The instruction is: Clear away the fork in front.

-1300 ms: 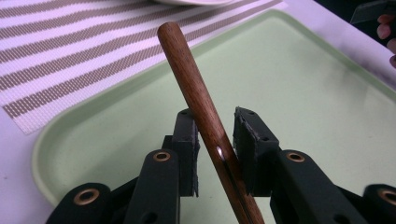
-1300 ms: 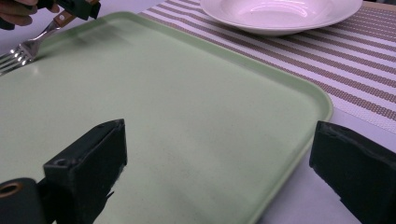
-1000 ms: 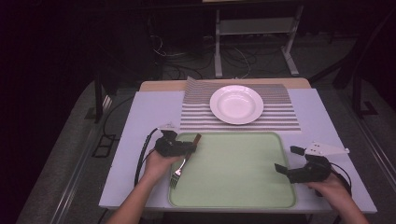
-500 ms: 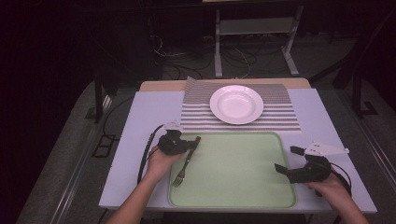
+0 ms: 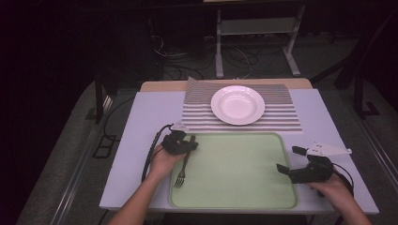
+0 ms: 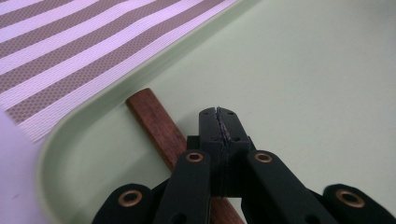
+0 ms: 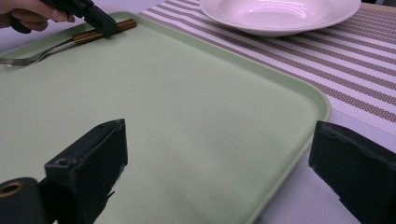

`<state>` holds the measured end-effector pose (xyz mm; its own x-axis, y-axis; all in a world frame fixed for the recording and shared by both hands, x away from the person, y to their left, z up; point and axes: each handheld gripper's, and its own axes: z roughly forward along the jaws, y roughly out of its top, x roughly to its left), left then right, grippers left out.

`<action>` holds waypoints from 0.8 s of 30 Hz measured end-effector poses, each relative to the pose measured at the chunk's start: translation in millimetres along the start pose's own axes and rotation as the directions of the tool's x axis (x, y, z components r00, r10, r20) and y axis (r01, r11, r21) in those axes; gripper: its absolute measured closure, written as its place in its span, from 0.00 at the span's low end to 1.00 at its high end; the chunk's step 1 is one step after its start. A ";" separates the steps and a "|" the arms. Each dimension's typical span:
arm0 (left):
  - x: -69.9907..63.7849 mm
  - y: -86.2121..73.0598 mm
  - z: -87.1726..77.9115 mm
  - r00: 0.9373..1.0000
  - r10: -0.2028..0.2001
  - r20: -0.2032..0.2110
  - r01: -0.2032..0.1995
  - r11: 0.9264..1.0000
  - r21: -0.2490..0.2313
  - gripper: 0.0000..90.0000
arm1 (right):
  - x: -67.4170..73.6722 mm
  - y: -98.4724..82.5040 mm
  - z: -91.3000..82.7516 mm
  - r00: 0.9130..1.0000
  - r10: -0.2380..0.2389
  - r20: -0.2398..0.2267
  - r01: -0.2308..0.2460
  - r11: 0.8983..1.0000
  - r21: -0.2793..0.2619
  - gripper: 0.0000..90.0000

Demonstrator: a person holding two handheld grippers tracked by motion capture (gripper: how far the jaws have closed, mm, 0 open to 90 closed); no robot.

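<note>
The fork (image 5: 183, 161) lies along the left edge of the green tray (image 5: 234, 187), wooden handle toward the far corner, tines toward the person. The left gripper (image 5: 190, 146) sits right over that handle, its jaws pressed together with the wood passing underneath them rather than between them. At the tray's right edge the right gripper (image 5: 287, 159) hovers with jaws spread wide, holding nothing. Beyond the tray, a white plate (image 5: 237, 104) rests on the striped placemat (image 5: 281, 117), all on the pale surface (image 5: 141, 122).
</note>
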<state>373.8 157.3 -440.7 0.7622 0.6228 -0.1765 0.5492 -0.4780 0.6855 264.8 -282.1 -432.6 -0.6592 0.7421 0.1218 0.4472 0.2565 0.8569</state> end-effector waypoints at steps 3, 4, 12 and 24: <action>0.7 -0.2 -1.7 1.000 0.002 -0.013 -0.002 1.000 -0.001 0.99 | 0.5 0.5 1.2 1.000 -0.002 -0.003 0.002 1.000 0.001 0.05; 1.1 -0.3 -2.8 1.000 0.004 -0.014 -0.004 1.000 0.002 0.99 | 0.5 0.5 1.4 1.000 -0.001 -0.004 0.001 1.000 0.002 0.05; 9.5 -6.8 -10.0 0.999 -0.019 -0.042 0.019 1.000 0.004 0.99 | -0.3 1.4 2.0 1.000 -0.001 -0.008 0.001 1.000 -0.002 0.05; 13.4 -10.5 -16.3 0.999 -0.029 -0.031 0.028 0.999 -0.017 0.97 | 0.3 2.0 1.5 1.000 -0.006 -0.009 0.006 1.000 -0.003 0.05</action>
<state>372.8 180.7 -438.8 0.7351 0.6552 -0.1740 0.5644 -0.4494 0.6924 266.4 -280.4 -431.6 -0.6669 0.7352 0.1211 0.4412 0.2587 0.8593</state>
